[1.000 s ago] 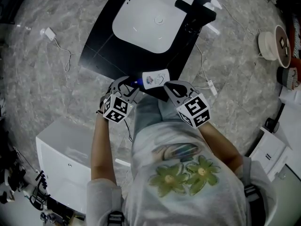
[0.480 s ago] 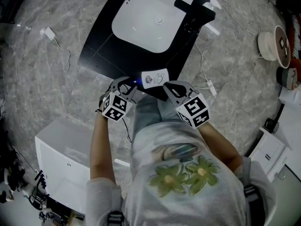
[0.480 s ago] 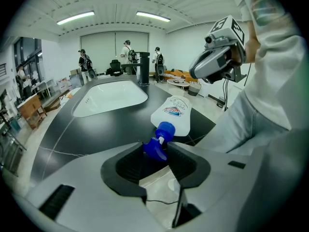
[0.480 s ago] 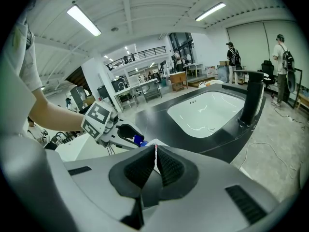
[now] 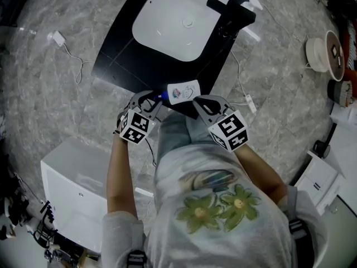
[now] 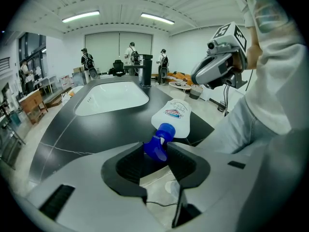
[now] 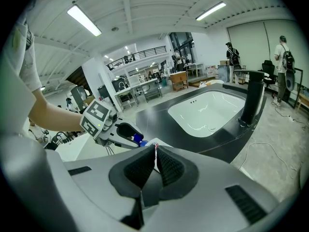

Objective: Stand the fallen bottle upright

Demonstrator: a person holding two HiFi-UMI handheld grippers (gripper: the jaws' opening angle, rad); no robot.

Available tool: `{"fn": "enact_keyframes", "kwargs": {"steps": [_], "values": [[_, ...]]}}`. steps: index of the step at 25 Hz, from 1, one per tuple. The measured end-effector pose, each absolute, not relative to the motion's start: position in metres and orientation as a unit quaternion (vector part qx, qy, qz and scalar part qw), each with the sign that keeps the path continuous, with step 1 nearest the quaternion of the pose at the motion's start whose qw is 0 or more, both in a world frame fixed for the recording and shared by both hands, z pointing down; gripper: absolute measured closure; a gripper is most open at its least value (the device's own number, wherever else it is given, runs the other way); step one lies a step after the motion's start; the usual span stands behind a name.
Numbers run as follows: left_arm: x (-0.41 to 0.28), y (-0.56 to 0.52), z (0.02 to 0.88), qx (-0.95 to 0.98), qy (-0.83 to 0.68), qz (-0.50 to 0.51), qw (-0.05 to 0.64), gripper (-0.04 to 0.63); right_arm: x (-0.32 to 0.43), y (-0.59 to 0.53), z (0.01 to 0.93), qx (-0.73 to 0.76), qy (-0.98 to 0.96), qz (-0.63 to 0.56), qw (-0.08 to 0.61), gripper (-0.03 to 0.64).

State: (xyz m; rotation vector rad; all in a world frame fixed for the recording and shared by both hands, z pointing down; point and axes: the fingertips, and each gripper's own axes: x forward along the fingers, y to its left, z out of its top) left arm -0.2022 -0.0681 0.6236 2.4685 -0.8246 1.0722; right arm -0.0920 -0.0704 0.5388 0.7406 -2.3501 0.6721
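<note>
bottle (image 5: 184,91) on its side at near edge of counter (image 5: 120,66), cap (image 6: 163,132) toward left gripper (image 6: 157,149), jaws just closed onto it; right gripper (image 7: 154,151) pinched together, empty, beside the base.

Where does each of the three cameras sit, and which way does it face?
Head view: on the person's head, looking steeply down at the black counter, sink and fallen bottle; forearms, shirt, left gripper and right gripper show.
Left gripper view: on the left gripper, facing the sink; its jaws, just closing, grip the bottle's blue cap.
Right gripper view: on the right gripper, facing the sink; its jaws stand nearly together.
Shared: each gripper view shows the other gripper and the sink.
</note>
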Motion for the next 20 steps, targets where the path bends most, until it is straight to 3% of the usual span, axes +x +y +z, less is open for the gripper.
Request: {"fn": "enact_keyframes", "kwargs": {"steps": [20], "values": [[-0.194,-0.074,0.577,0.859,-0.331,0.372,0.123,0.442,-0.083,-0.071,0.521,0.275,-0.888,0.240,0.278,0.574]]}}
